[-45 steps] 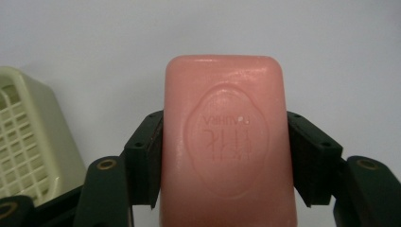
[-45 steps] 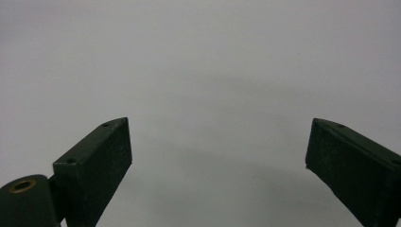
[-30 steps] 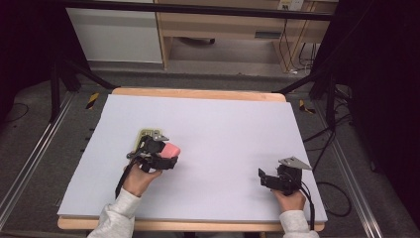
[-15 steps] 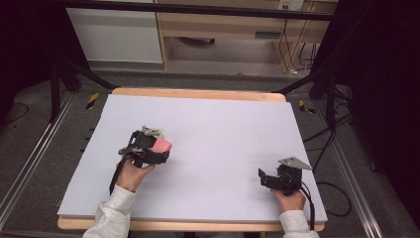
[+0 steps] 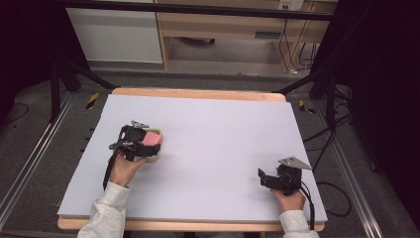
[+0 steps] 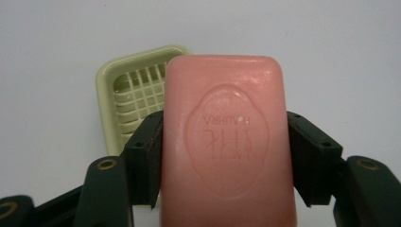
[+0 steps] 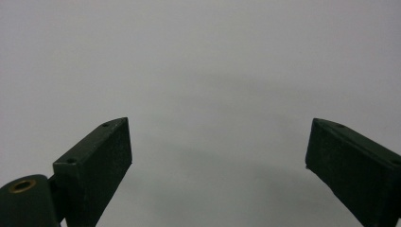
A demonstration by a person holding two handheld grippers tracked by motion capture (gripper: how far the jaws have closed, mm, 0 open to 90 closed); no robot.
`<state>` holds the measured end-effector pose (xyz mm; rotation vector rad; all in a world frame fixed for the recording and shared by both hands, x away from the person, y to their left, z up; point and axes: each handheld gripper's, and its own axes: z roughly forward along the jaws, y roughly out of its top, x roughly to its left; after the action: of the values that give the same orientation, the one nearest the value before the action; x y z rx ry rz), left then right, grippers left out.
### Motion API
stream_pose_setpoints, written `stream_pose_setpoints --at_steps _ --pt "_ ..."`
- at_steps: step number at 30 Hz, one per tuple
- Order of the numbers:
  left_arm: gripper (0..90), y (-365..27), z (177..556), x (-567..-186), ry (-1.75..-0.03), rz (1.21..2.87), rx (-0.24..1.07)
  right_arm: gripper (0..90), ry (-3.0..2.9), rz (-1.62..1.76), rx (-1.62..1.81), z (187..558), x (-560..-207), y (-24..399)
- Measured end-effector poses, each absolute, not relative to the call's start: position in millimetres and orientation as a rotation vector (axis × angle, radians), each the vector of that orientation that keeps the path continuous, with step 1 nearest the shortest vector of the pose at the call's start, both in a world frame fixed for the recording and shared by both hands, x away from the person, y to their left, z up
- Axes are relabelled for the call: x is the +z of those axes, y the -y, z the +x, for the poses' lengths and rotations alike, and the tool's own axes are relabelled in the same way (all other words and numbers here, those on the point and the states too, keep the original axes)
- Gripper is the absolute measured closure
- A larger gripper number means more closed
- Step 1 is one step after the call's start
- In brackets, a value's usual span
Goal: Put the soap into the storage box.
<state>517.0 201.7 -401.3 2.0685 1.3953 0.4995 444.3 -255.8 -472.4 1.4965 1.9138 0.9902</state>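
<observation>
While the left gripper clamps the pink soap bar just above the pale green soap dish, right gripper idles agape, near edge. Risk: off-centre release, soap hits rim, slides onto white table.

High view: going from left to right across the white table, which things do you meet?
left gripper gripping the pink soap over the soap dish → bare white table → right gripper
</observation>
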Motion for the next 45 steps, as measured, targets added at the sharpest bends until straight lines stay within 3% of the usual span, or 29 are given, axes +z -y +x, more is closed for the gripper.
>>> stream_pose_setpoints --at_steps 45 --pt "37.0 -211 552 -425 -1.495 2.045 0.526 8.2 -1.919 1.488 0.986 446 -473 254"
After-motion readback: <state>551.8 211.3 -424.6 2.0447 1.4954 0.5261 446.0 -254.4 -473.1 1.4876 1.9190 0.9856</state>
